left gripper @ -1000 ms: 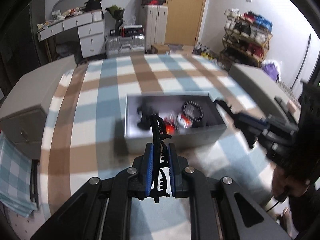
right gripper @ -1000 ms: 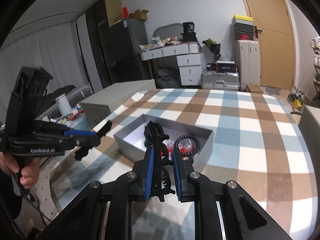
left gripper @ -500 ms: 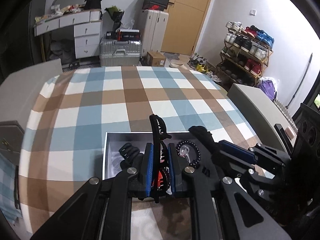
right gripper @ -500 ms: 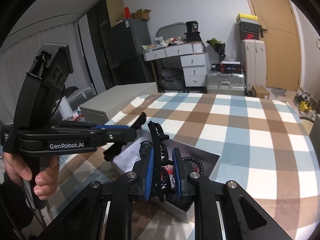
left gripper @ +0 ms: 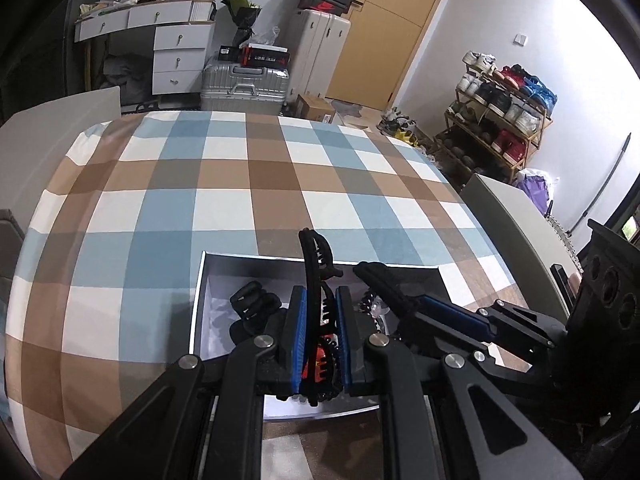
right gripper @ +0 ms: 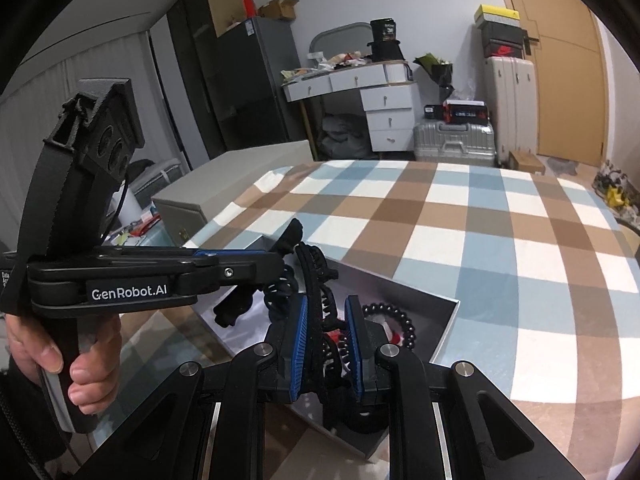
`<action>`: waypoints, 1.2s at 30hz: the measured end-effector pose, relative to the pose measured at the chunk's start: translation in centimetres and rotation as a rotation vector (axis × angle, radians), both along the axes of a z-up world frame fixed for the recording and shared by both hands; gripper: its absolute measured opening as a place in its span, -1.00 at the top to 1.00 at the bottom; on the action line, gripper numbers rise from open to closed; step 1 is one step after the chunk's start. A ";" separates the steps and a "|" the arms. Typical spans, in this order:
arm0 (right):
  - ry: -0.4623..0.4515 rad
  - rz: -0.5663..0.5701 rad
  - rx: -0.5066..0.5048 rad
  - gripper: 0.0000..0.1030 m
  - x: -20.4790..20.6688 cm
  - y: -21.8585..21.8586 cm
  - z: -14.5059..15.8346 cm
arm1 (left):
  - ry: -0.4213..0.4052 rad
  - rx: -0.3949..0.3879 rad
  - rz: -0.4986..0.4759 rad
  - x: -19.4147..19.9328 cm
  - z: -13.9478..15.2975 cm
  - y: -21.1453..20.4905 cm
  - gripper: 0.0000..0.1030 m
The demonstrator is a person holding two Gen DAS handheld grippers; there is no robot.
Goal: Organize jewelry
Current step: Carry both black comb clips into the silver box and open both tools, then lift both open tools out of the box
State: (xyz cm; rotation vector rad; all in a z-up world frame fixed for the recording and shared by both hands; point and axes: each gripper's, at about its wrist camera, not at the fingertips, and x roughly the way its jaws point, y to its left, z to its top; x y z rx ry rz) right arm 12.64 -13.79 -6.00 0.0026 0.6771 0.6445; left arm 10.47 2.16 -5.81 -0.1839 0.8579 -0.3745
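A grey open box sits on the checked tablecloth and holds a black beaded bracelet, a black hair clip and a red item. My left gripper is shut on a black hair claw clip, low over the box. My right gripper is shut on another black hair claw clip, also over the box. The right gripper's fingers show in the left wrist view, reaching in from the right. The left gripper's fingers show in the right wrist view.
The checked tablecloth spreads beyond the box. A grey cabinet stands to the table's left and another grey one to its right. Drawers, suitcases and a shoe rack stand at the back.
Both grippers have moved closer and lower over the box, each still holding its claw clip. They now nearly meet above the box.
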 end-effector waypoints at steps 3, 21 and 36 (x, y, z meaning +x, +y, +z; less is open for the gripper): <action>0.001 -0.009 0.006 0.63 0.1 -0.1 0.1 | 0.007 -0.015 -0.009 -0.1 -0.2 -0.1 0.82; -0.059 -0.086 0.050 0.04 -1.7 -2.2 1.8 | -0.105 0.084 0.079 -2.4 1.7 0.5 0.06; -0.247 -0.107 0.141 -0.87 -6.3 -3.7 4.2 | -0.339 0.271 0.324 -6.0 3.7 2.1 -0.62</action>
